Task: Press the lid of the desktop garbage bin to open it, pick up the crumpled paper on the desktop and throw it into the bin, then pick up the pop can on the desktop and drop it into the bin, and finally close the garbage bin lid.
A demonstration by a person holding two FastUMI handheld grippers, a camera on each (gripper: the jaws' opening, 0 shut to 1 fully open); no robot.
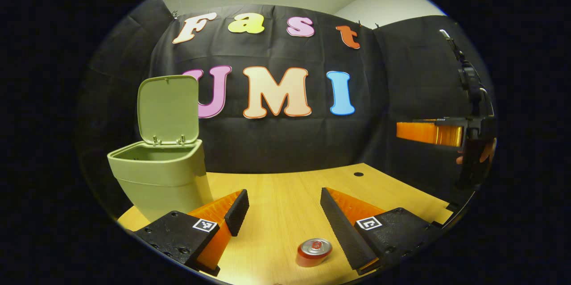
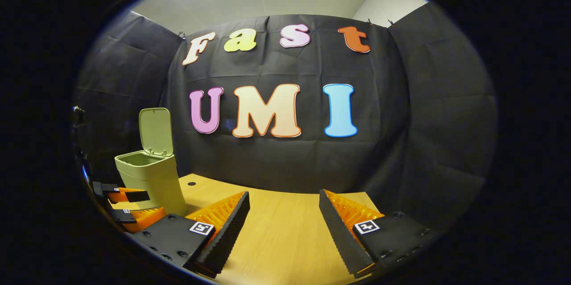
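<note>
Both sets of jaws stood wide apart and held nothing; the left gripper (image 1: 283, 213) hung low over the table (image 1: 285, 187), and the right gripper (image 2: 283, 220) hung over its own bare stretch of table (image 2: 285, 231). In the left gripper view the can (image 1: 314, 252) stood upright on the wood, red-sided with a silver top and pull tab; it sat near the bottom edge, between the two fingers but closer to the right-hand one, just beside its inner face and not touching it. The bin (image 1: 163, 175) was pale green, its lid (image 1: 167, 109) swung up and standing nearly upright on the back hinges, mouth open; it stood on the table's left part, just behind the left-hand finger. In the right gripper view the bin (image 2: 151, 178) stood far left, with the left gripper (image 2: 127, 207) just in front of it.
</note>
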